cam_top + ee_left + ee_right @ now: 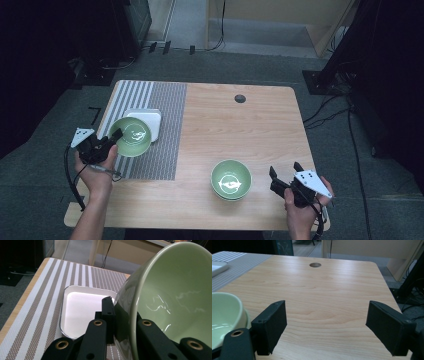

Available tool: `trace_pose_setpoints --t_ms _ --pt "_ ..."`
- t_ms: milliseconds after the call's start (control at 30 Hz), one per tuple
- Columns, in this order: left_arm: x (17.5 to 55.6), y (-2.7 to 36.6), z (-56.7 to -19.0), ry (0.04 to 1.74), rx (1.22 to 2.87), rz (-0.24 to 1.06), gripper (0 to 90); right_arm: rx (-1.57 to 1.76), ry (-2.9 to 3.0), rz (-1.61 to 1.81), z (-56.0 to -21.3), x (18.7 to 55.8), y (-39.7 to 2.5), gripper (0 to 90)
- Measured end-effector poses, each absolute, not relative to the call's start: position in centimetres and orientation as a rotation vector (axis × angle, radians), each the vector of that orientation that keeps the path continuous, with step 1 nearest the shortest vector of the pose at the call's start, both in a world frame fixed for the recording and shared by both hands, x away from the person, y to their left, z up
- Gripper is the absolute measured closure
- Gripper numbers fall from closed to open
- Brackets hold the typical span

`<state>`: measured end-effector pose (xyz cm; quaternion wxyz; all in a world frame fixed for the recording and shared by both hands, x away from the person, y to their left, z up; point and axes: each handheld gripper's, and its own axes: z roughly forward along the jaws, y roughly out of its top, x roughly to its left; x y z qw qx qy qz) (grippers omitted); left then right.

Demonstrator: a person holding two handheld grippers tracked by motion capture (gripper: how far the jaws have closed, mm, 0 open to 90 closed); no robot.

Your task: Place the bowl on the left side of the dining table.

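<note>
A pale green bowl (132, 136) hangs tilted over the striped placemat (165, 125), partly above a white square plate (148, 119). My left gripper (115, 136) is shut on the bowl's near rim; in the left gripper view the bowl (172, 295) has its wall pinched between the jaws of my left gripper (125, 317), with the plate (82, 310) beyond. Another green bowl (231, 180) rests on the bare wood at the front, seemingly nested in a further one. Just right of it my right gripper (285, 169) is open, and nothing sits between the jaws of my right gripper (327, 327). That bowl (224, 315) lies to its left.
The wooden table (250, 125) has a round cable hole (240, 98) near its far edge. The placemat (42, 305) covers the table's left third. Dark equipment and cables stand on the floor around the table.
</note>
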<state>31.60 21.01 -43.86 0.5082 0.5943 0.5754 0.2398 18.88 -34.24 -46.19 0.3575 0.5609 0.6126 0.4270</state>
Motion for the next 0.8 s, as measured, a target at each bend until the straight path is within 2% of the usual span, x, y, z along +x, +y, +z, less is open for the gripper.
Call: trace_pose_setpoints --t_ms 800 --pt "34.6 21.2 -44.3 1.442 1.402 0.546 83.3 1.568 1.588 0.992 -51.3 19.6 -39.2 16.5"
